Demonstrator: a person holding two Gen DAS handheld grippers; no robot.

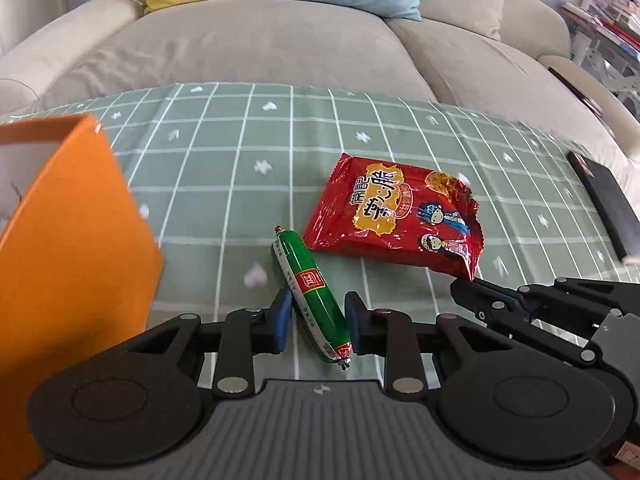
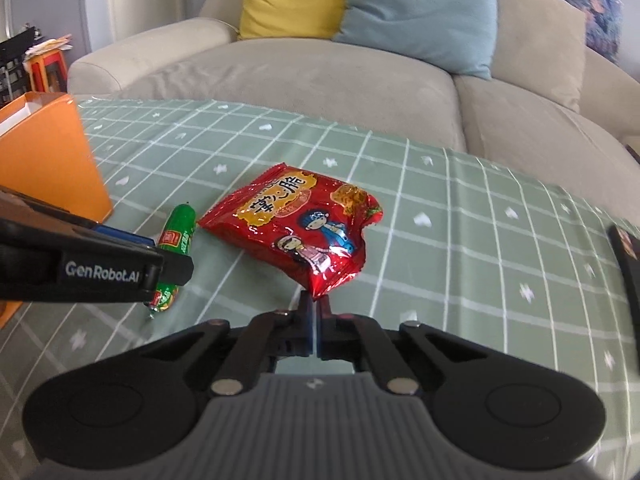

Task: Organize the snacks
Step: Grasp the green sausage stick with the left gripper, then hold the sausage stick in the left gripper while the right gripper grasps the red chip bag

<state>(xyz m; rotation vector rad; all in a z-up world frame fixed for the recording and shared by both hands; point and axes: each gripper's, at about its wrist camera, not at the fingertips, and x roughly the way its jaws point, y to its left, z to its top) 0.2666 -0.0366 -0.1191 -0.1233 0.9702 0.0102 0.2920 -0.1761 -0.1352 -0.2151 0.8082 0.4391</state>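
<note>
A green sausage stick lies on the green checked tablecloth, between the fingers of my left gripper; the jaws stand open, one blue pad on each side, with gaps. A red snack packet lies just beyond it to the right. My right gripper is shut on the near corner of the red packet, which looks tilted up. The right gripper also shows in the left wrist view. The sausage and the left gripper show at the left of the right wrist view.
An orange box with an open top stands on the table at the left, close to my left gripper. A dark flat object lies at the table's right edge. A beige sofa with yellow and blue cushions stands behind the table.
</note>
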